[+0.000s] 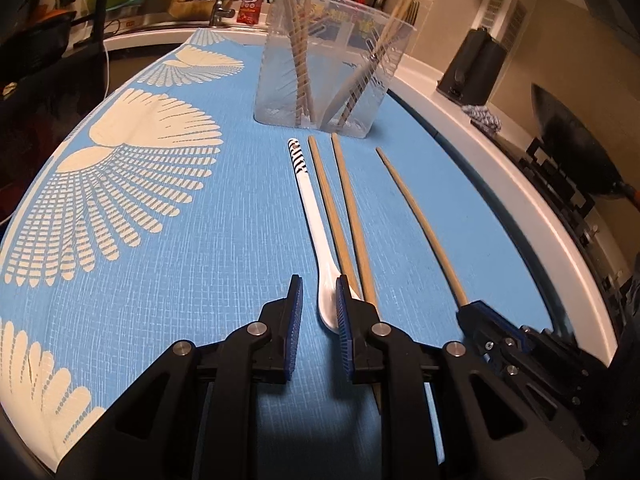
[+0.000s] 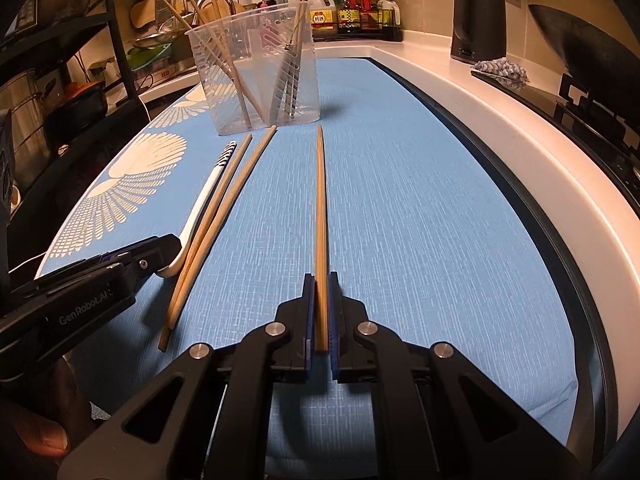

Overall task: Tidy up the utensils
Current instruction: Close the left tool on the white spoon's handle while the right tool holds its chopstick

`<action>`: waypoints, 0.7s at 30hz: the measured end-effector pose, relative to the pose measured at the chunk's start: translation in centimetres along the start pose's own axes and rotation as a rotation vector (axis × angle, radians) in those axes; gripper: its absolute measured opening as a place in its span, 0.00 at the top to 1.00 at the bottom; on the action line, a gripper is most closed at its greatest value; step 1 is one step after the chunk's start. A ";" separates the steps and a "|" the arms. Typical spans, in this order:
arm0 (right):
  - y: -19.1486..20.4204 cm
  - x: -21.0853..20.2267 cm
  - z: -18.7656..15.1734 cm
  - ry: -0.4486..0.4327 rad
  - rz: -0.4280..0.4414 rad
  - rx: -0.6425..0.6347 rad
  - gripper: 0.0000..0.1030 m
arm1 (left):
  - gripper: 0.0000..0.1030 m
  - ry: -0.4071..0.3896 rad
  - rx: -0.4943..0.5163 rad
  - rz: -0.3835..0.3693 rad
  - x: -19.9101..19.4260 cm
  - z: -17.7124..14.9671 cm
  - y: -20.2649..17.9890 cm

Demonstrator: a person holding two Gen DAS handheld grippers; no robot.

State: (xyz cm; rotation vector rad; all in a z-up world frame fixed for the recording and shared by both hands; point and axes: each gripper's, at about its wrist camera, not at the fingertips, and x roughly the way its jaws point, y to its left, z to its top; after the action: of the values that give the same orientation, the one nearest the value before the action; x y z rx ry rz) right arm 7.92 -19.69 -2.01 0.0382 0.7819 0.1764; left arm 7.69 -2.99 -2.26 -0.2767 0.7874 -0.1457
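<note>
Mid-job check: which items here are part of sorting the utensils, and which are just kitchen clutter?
Part of the job:
- single chopstick, clamped in the right claw
- white spoon, by the left claw
- two loose chopsticks beside the spoon
- clear holder already containing utensils

Just lying about:
- black kettle
- wok
- sauce bottles
- blue mat

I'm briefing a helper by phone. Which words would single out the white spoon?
Find the clear plastic holder on the blue mat. Just in front of it lies a row of long utensils; the white spoon is the leftmost, the only white one, with dark stripes on its handle end.
</note>
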 end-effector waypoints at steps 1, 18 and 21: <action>0.0 0.0 0.0 0.000 0.000 0.000 0.94 | 0.84 -0.009 -0.005 -0.003 -0.2 0.1 0.0; 0.0 -0.2 -0.3 -0.003 -0.001 -0.014 0.93 | 0.82 0.000 0.077 0.016 0.4 -1.0 -1.8; 0.0 -0.2 -0.3 -0.001 0.000 -0.015 0.93 | 0.82 -0.012 0.091 0.025 0.3 -1.1 -1.9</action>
State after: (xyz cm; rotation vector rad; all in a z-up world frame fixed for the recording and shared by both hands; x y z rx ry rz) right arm 7.59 -19.72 -2.08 0.0239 0.7793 0.1823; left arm 7.08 -5.08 -2.66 -0.1819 0.7702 -0.1558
